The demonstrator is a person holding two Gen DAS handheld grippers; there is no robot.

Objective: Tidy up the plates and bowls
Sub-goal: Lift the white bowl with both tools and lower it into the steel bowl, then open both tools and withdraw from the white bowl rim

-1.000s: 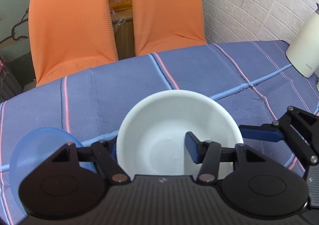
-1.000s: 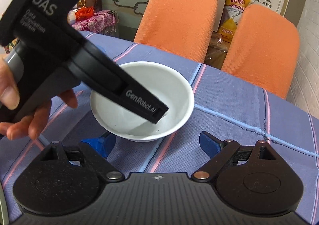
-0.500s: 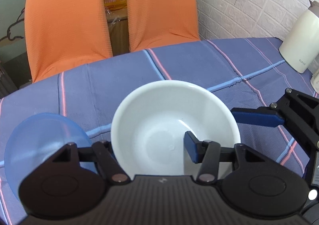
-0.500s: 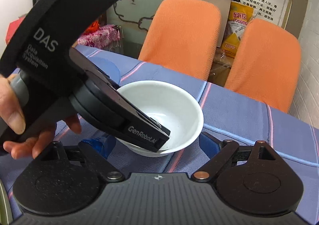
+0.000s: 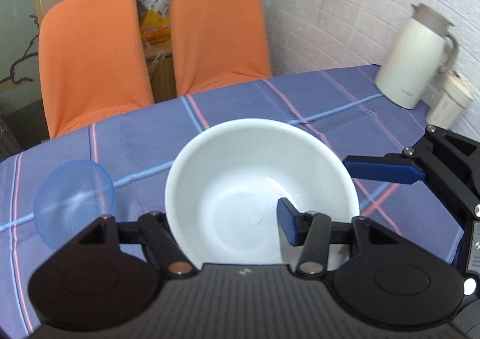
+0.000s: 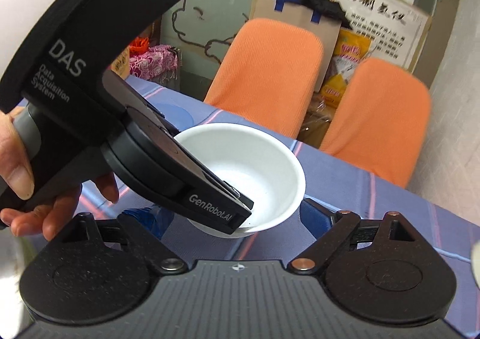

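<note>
A white bowl (image 5: pixel 240 177) hangs tilted just above the striped tablecloth (image 5: pixel 240 99), with my left gripper (image 5: pixel 228 222) shut on its near wall. One blue pad (image 5: pixel 286 226) is inside the bowl; the other finger is hidden behind the wall. In the right wrist view the same bowl (image 6: pixel 255 159) sits ahead of my right gripper (image 6: pixel 228 216), which stands open with its fingers (image 6: pixel 315 219) either side, not pressing on it. A translucent blue bowl (image 5: pixel 73 204) rests on the cloth to the left.
Two orange chairs (image 5: pixel 90 54) stand at the table's far edge. A cream kettle (image 5: pixel 417 57) and a small cream canister (image 5: pixel 450 105) stand at the back right by the brick wall. A hand (image 6: pixel 18 177) holds the left gripper's handle.
The white bowl has risen off the cloth in the left gripper. Both grippers have moved up and back, so the table, blue bowl and kettle show farther off.
</note>
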